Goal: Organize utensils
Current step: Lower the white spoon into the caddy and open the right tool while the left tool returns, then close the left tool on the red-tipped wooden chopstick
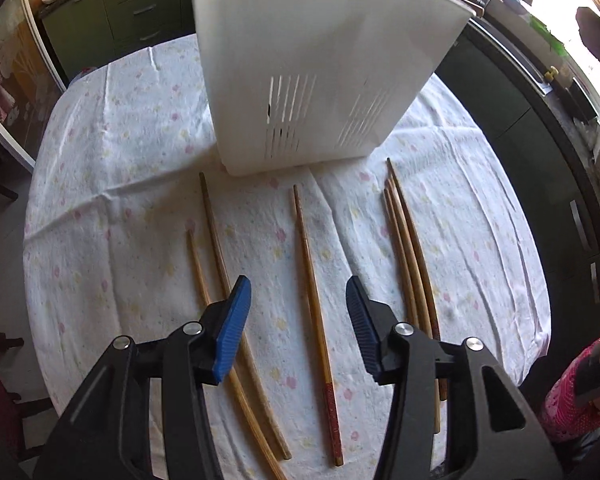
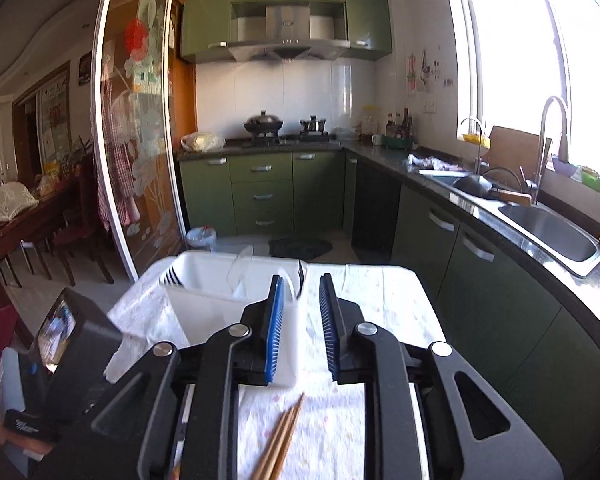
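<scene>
Several wooden chopsticks lie lengthwise on the cloth-covered table [image 1: 120,200]: a pair at left [image 1: 216,256], a single one with a red end [image 1: 312,292], and three together at right [image 1: 408,248]. A white slotted utensil holder [image 1: 300,80] stands just beyond their tips. My left gripper [image 1: 298,284] points down over the single chopstick, open, with its blue pads on either side and clear of it. My right gripper [image 2: 302,280] is open and holds nothing. It faces the holder [image 2: 204,292], with chopstick tips [image 2: 284,432] lying below it.
Green kitchen cabinets [image 2: 260,192] and a counter with a steel sink [image 2: 552,232] run along the right and far side. A hand in a pink sleeve [image 1: 572,396] shows at the right table edge. The other gripper's black body [image 2: 60,352] sits at left.
</scene>
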